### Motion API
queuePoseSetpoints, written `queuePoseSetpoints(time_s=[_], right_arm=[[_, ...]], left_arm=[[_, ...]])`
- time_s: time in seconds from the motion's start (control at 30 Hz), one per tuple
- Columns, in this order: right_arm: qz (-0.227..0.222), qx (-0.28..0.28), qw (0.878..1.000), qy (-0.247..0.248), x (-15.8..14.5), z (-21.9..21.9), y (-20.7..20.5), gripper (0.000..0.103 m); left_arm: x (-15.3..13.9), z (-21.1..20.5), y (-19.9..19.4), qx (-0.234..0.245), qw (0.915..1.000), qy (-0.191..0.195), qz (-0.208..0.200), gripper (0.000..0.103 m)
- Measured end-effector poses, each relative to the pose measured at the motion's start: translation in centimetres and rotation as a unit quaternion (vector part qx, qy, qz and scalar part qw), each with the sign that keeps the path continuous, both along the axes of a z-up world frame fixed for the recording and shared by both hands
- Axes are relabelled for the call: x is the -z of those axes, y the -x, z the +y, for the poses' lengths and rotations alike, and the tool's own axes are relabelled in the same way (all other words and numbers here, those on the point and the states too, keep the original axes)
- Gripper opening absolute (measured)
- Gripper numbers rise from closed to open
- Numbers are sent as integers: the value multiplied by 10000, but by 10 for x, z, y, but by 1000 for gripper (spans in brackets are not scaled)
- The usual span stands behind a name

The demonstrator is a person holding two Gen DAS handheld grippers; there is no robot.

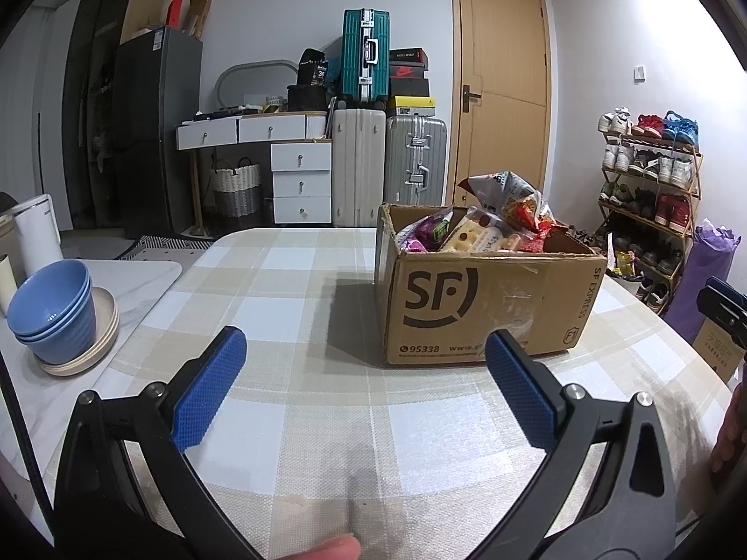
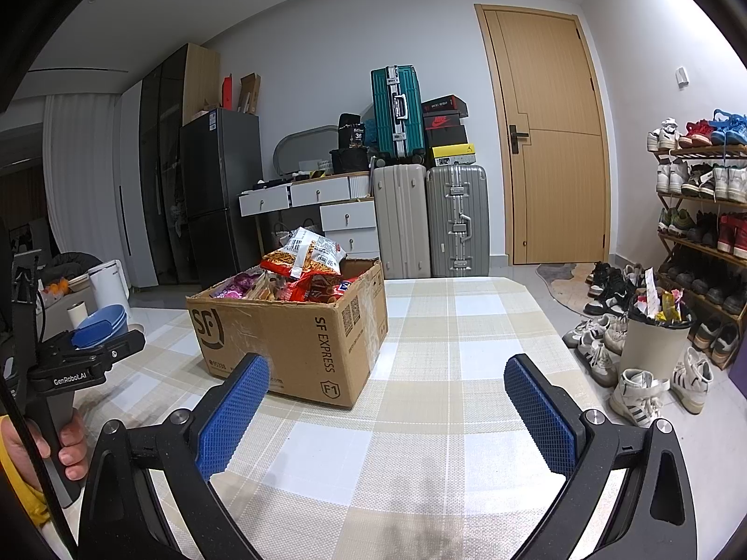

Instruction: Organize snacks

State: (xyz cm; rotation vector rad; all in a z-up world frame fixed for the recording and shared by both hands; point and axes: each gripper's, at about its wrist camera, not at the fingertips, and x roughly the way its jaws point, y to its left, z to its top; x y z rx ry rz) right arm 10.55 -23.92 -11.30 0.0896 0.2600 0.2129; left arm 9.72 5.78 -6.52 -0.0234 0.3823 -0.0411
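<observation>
Snack packets [image 1: 490,228] heaped in cardboard box [image 1: 485,308] on checked tablecloth [image 1: 299,401]. Left gripper [image 1: 364,359], right gripper [image 2: 386,378] hovering short of box, jaws spread, empty. Fits packing done or unpacking ahead; undecidable.

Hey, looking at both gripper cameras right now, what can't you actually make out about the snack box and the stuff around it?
- Lower snacks inside the SF Express cardboard box: hidden by its walls and the top packets in both views.
- Print on the red chip bag: too small to read.
- Contents of the white bin by the shoe rack: only wrapper tips show, right wrist view.
- Right gripper in the left wrist view: cut off by the frame edge.
</observation>
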Motion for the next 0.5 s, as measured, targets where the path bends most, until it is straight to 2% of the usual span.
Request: queuePoseSetpoints(time_s=[0.5], right_arm=[[24,13,10000,-71,1,-2,1,103]], left_arm=[[1,2,1,41,9999,77,-52,102]])
